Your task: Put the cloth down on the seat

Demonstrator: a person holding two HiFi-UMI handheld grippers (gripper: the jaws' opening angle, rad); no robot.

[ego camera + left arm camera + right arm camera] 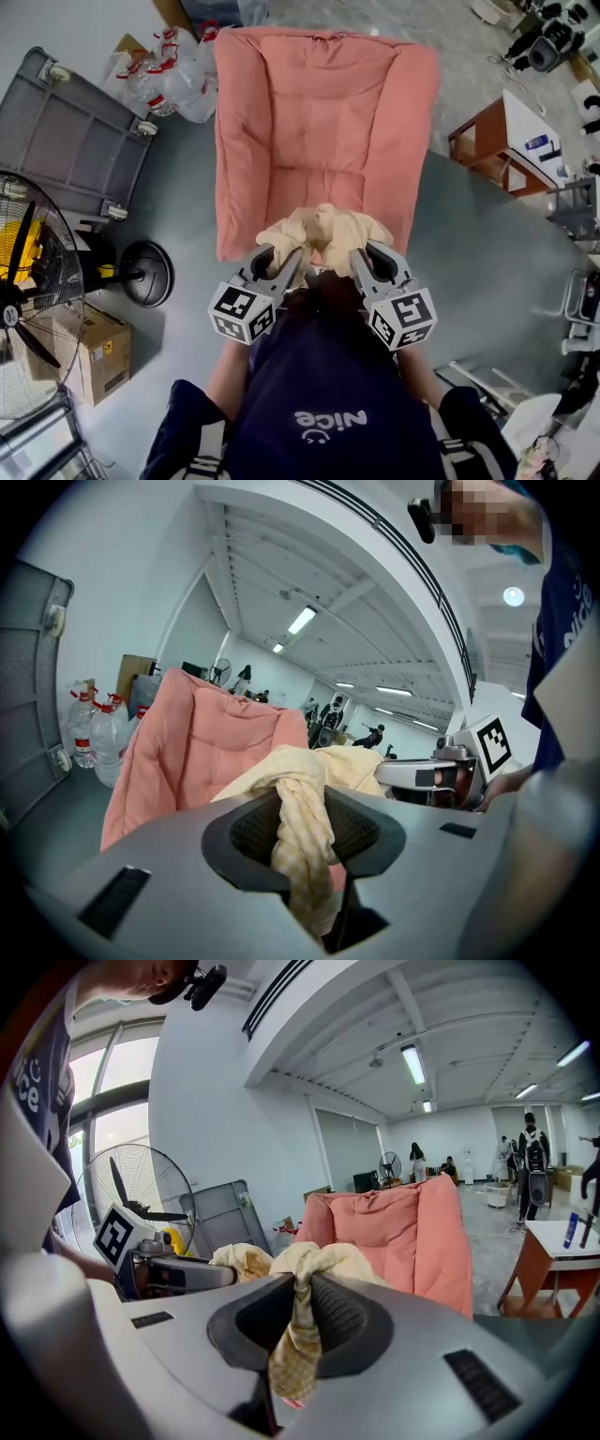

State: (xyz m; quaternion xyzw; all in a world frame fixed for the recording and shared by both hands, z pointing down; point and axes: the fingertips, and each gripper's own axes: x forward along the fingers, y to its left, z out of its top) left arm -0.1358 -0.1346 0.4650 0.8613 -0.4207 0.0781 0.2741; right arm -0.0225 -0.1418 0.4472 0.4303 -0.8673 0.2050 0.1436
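A pale yellow checked cloth (325, 232) hangs bunched between my two grippers, just over the front edge of a pink cushioned armchair (319, 112). My left gripper (292, 262) is shut on a twisted fold of the cloth (302, 827). My right gripper (360, 262) is shut on another fold of the cloth (298, 1330). The two grippers sit close together, side by side, in front of the person's chest. The pink seat (202, 747) rises behind the cloth in the left gripper view, and the pink chair (403, 1227) stands beyond the jaws in the right gripper view.
A standing fan (37, 281) and a cardboard box (98, 352) are at the left. A grey cart (75, 141) and water bottles (169, 70) stand beside the chair. A wooden table (506, 141) is at the right. People stand far back in the hall.
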